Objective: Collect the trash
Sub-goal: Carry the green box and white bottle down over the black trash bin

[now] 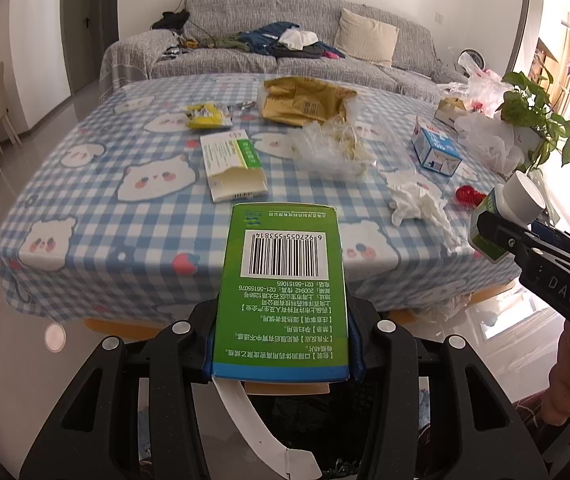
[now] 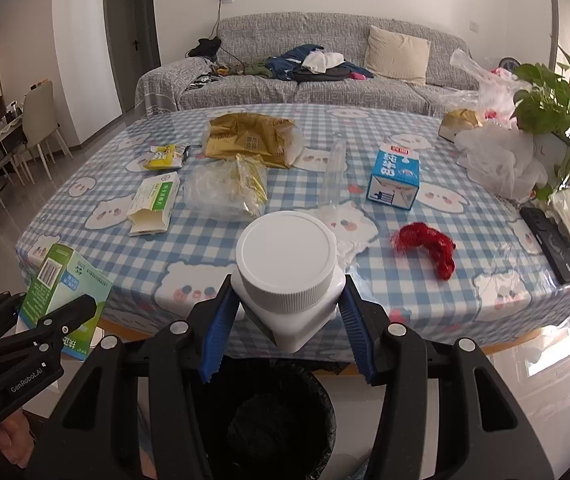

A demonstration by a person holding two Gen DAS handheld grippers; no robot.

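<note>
Holding one piece of trash in each tool, we stand at the near edge of the table (image 2: 85, 216) with its blue checked cloth. Our left gripper (image 1: 281, 344) is clamped on a green medicine box (image 1: 281, 288), its blue pads pressing both long sides near the box's lower end; the barcode face looks up at the camera and a white flap hangs loose beneath. Our right gripper (image 2: 289, 312) is closed around a white pill bottle (image 2: 287, 276) with a ribbed screw cap, the blue ridged fingers (image 2: 221, 320) squeezing the bottle's body on both sides, cap toward the table. Directly below the right gripper's jaws sits a trash bin (image 2: 281, 412) lined with a black bag, its mouth open under the bottle. From the right wrist view the left gripper and its box appear just to the left and a little lower.

Ahead of both tools more rubbish lies on the cloth: an opened white and green carton (image 1: 233, 168), a crumpled clear plastic wrapper (image 1: 333, 148), a gold foil bag (image 1: 305, 100), a yellow snack packet (image 1: 207, 116), a blue and white milk carton (image 2: 395, 178), a wad of white tissue (image 1: 417, 200), and a red mesh net (image 2: 429, 246) off to the right. A black phone (image 2: 549, 240) rests near the right edge beside a potted plant (image 2: 553, 100).
</note>
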